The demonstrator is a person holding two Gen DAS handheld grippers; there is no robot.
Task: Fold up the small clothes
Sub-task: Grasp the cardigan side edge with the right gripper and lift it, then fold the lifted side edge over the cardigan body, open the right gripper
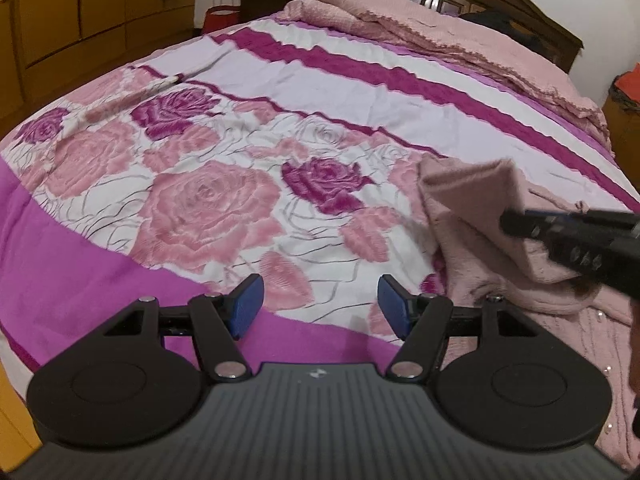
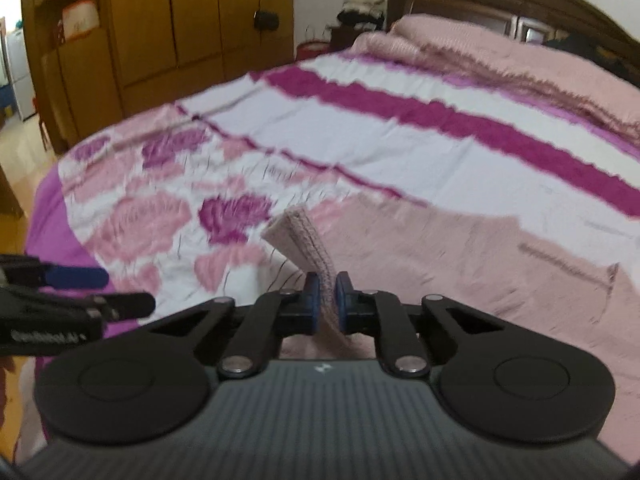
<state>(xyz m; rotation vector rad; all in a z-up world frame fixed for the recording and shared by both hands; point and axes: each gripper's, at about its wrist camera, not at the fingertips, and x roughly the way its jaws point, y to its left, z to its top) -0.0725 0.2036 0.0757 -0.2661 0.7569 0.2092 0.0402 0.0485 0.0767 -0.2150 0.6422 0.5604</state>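
Right gripper clamped on raised edge of pink garment, near right on bed. Left gripper wide, empty, over floral bedspread. Only left view shows garment's lifted fold whole.

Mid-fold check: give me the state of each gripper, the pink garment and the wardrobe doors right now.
left gripper: open, empty, over the bedspread.
right gripper: shut on the pink garment's lifted edge.
pink garment: mostly lying on the bedspread, one edge raised.
wardrobe doors: closed.
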